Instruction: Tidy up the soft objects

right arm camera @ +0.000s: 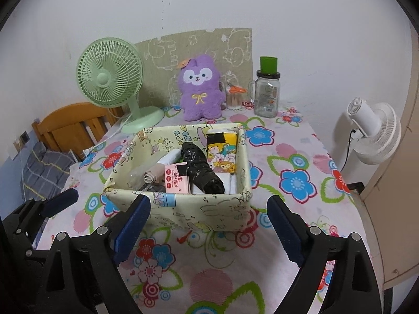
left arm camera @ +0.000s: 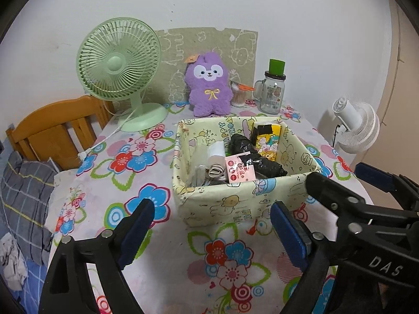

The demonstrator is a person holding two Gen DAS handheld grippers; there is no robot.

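A pale yellow cartoon-print fabric basket stands mid-table. In it lie a black wrapped bundle, a yellow cartoon tissue pack, a pink packet, a rolled beige cloth and a white roll. A purple plush toy sits upright at the back. My left gripper is open and empty in front of the basket. My right gripper is open and empty, close before the basket's front wall.
A green desk fan stands back left, its cord trailing off the table. A glass jar with a green lid and a cotton-swab cup stand back right. A wooden chair is left, a white fan right.
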